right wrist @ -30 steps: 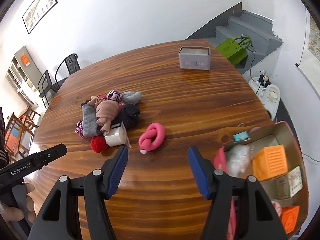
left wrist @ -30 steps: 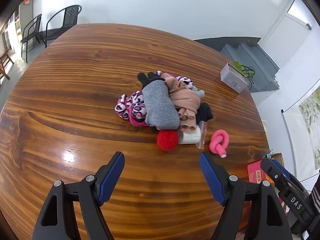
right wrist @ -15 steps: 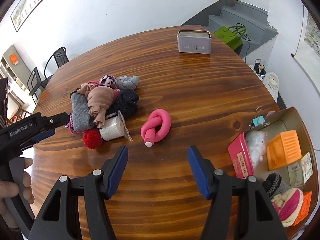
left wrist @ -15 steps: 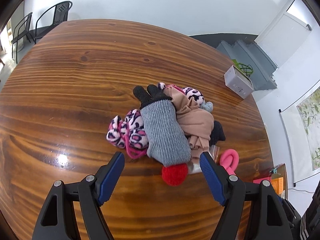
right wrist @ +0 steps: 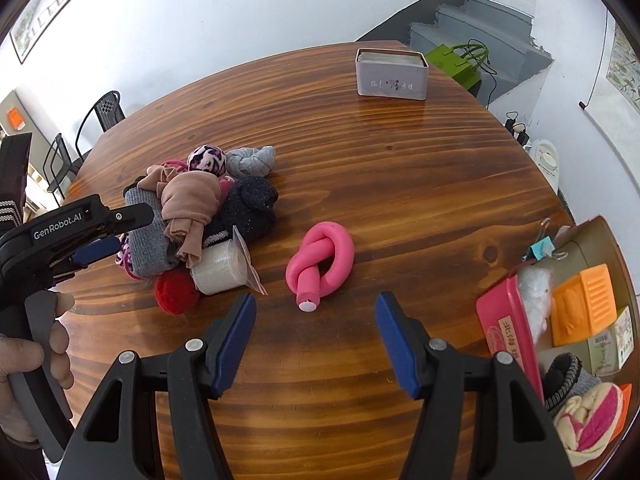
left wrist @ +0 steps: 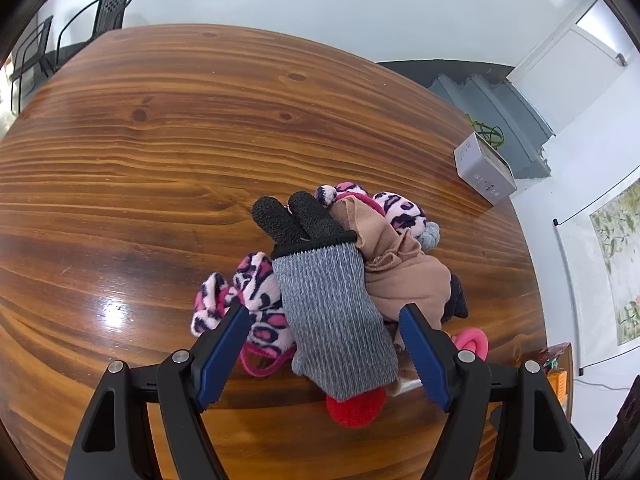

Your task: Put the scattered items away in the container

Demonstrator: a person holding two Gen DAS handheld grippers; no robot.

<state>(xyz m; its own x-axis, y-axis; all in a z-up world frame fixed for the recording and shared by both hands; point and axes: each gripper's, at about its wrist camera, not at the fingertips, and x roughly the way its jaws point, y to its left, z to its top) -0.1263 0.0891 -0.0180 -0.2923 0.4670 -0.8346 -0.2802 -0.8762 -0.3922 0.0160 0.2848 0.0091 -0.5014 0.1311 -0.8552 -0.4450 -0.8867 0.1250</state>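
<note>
L wrist view: left gripper [left wrist: 325,354] has jaws wide, nothing clamped, hanging over a heap of soft items on the wooden tabletop [left wrist: 160,152]. Grey knit glove [left wrist: 332,312] w/ black fingertips lies betw. the blue pads; pink leopard-print fabric [left wrist: 260,300] by the left pad, tan cloth [left wrist: 400,272] by the right, red pom-pom [left wrist: 354,406] at the near edge of the heap. R wrist view: right gripper [right wrist: 316,340] also wide and empty, just short of the knotted pink tube [right wrist: 322,258], which lies apart from the heap. Cardboard box [right wrist: 592,236] sits at the right tabletop edge, already holding an orange block [right wrist: 582,304] + pink case [right wrist: 508,332]. Grey tin [right wrist: 392,74] far back.
</note>
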